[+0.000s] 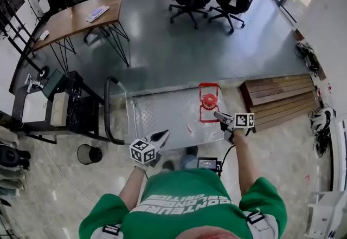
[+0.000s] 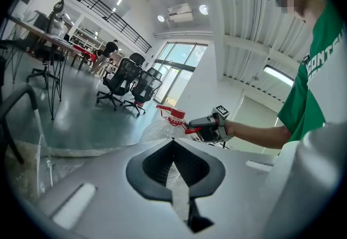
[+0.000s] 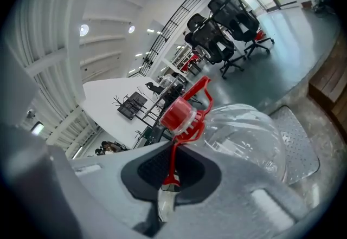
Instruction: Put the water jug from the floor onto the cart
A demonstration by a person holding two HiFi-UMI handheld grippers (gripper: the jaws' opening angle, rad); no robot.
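1. The right gripper (image 1: pixel 218 117) has its jaws clamped on the red handle (image 3: pixel 174 156) of the water jug (image 1: pixel 209 103). The jug is over the cart (image 1: pixel 157 116) deck, toward the end far from the cart's push bar (image 1: pixel 110 108). I cannot tell whether its base touches the deck.
2. Lower it straight, so the clear body lands flat and well inside the cart's edges.
3. Release only once the jug stands by itself; the thin handle may twist in the grip.
4. The left gripper (image 1: pixel 161 136), jaws together and empty, hangs at the cart's near edge. It can steady the body if the jug tips.
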